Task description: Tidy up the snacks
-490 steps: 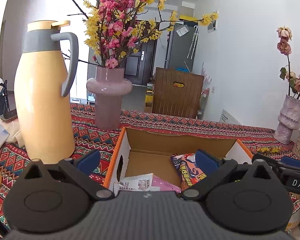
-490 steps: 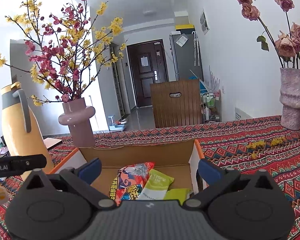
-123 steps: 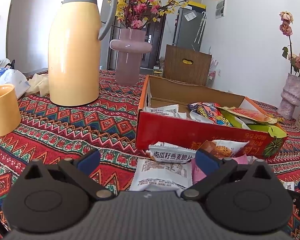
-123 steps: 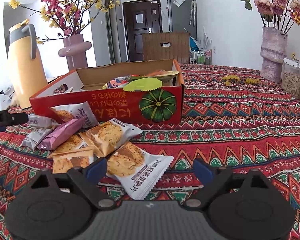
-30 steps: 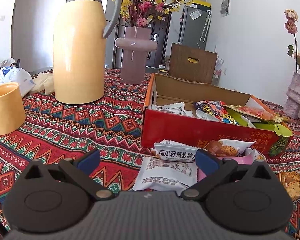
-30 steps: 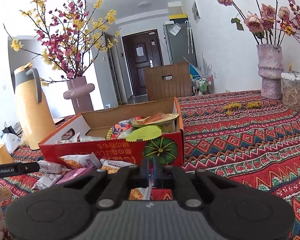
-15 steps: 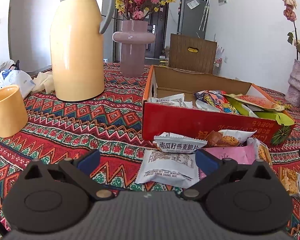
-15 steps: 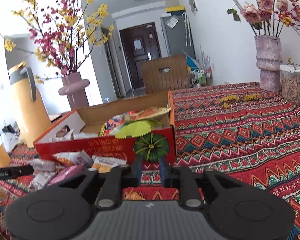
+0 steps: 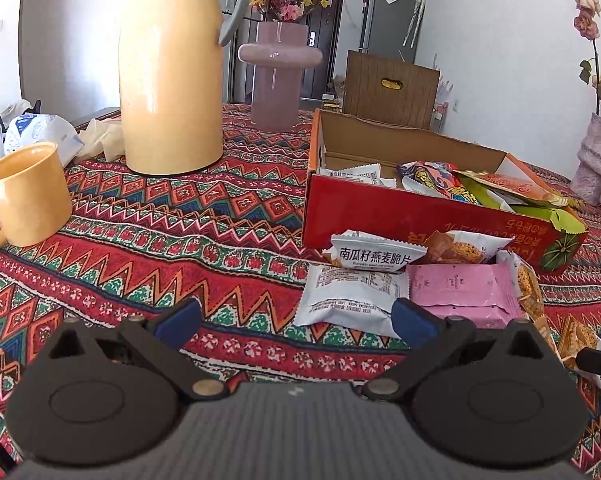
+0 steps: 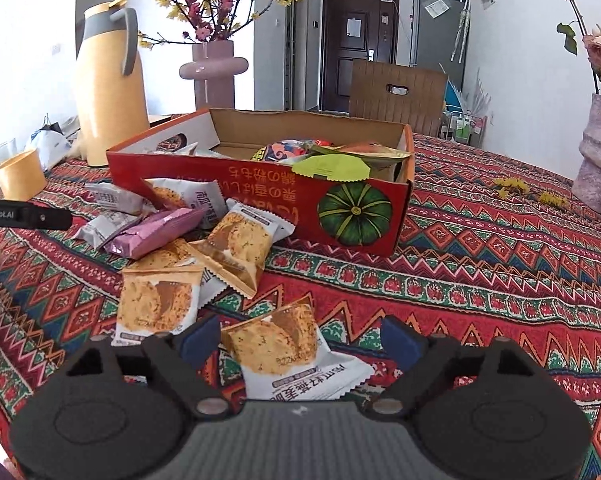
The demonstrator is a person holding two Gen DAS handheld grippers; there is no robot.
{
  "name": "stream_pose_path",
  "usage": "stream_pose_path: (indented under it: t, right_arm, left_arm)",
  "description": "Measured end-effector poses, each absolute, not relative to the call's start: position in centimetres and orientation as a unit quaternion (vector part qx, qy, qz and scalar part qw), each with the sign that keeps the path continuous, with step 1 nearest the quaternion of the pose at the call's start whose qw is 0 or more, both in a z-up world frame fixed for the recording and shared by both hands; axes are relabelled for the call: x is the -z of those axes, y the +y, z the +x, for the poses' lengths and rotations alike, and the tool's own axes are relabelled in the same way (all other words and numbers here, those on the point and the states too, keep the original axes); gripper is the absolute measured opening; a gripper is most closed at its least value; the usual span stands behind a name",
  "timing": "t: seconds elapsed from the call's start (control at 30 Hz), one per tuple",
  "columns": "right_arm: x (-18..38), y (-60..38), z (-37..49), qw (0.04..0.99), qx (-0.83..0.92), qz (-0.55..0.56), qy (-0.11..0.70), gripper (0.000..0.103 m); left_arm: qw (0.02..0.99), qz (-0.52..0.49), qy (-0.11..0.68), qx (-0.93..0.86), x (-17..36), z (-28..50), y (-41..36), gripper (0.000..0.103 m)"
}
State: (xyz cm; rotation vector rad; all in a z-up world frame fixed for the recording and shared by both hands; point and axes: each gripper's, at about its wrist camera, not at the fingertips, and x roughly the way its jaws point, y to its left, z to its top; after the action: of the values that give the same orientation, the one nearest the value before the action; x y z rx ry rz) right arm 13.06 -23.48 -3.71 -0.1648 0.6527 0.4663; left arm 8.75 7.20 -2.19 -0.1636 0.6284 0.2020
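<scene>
Snack box (image 10: 260, 196) holds mixed packets; right tongs (image 10: 300, 340) opening around 1 cookie packet (image 10: 284, 344), left tongs (image 9: 296, 316) wide.

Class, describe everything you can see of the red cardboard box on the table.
The red cardboard box is a long, shallow, open-topped tray with plain brown inner walls. Its glossy red front carries upside-down yellow characters and a green pumpkin picture. It sits flat on the patterned tablecloth, partly filled with snack packets. More packets lie against its front wall.
</scene>
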Motion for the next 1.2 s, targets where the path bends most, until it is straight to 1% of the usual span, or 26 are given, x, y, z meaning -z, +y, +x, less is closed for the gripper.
stream_pose_path:
  t: [0.13,0.17,0.2,0.23,0.27,0.3,0.33,0.43,0.53,0.7,0.87,1.0,1.03,1.07,1.1,1.17,1.2]
  right_arm:
    - [4.2,-23.0,13.2,0.914,-0.226,-0.095,0.322,0.086]
    - [4.4,-22.9,13.4,0.914,-0.223,-0.096,0.326,0.083]
    - [4.7,-22.8,13.7,0.912,-0.222,-0.096,0.332,0.076]
    - [4.8,-23.0,13.9,0.912,-0.225,-0.088,0.331,0.073]
    - [4.9,-23.1,14.1,0.911,-0.229,-0.081,0.332,0.066]
    - [4.8,-23.2,14.2,0.912,-0.232,-0.076,0.331,0.052]
    - [4.7,-23.2,14.2,0.913,-0.232,-0.075,0.328,0.047]
    - [4.8,-23.4,14.3,0.917,-0.228,-0.060,0.323,0.045]
    - [4.6,-24.4,14.5,0.927,-0.210,-0.021,0.310,0.043]
    - [3.9,-26.8,14.9,0.942,-0.178,0.052,0.279,0.043]
    - [4.1,-28.1,15.2,0.946,-0.158,0.089,0.267,0.043]
    - [4.5,-29.2,15.7,0.945,-0.145,0.122,0.268,0.043]
    - [4.6,-29.3,15.8,0.944,-0.144,0.125,0.269,0.043]
    - [4.6,-29.3,15.8,0.944,-0.145,0.126,0.269,0.043]
    - [4.7,-29.3,15.9,0.943,-0.146,0.126,0.270,0.043]
    - [4.7,-29.2,15.9,0.943,-0.148,0.126,0.270,0.043]
    - [4.7,-29.2,15.9,0.943,-0.148,0.127,0.270,0.043]
  left_arm:
    - [0.943,-0.081,0.309,-0.097,2.2,8.7,7.3,0.103]
    - [0.942,-0.081,0.309,-0.097,2.2,8.7,7.3,0.103]
    - [0.942,-0.082,0.310,-0.096,2.2,8.7,7.3,0.103]
    - [0.943,-0.082,0.310,-0.095,2.2,8.7,7.2,0.103]
    - [0.943,-0.081,0.309,-0.094,2.1,8.7,7.2,0.103]
    - [0.943,-0.081,0.309,-0.093,2.1,8.7,7.2,0.103]
    - [0.943,-0.080,0.308,-0.092,2.0,8.8,7.1,0.103]
    - [0.945,-0.078,0.306,-0.089,1.7,9.2,6.9,0.103]
    - [0.946,-0.074,0.303,-0.085,1.4,9.9,6.4,0.103]
    - [0.946,-0.061,0.309,-0.072,1.3,11.9,5.0,0.103]
    - [0.942,-0.056,0.320,-0.080,1.8,14.4,4.0,0.103]
    - [0.943,-0.030,0.313,-0.104,2.3,15.5,3.4,0.103]
    - [0.943,-0.024,0.314,-0.106,2.4,15.7,3.3,0.101]
    - [0.943,-0.020,0.315,-0.104,2.4,15.9,3.1,0.094]
    - [0.943,-0.017,0.316,-0.103,2.5,16.0,3.0,0.089]
    - [0.943,-0.015,0.319,-0.097,2.7,16.2,2.9,0.068]
    - [0.943,-0.017,0.321,-0.091,2.7,16.2,3.0,0.064]
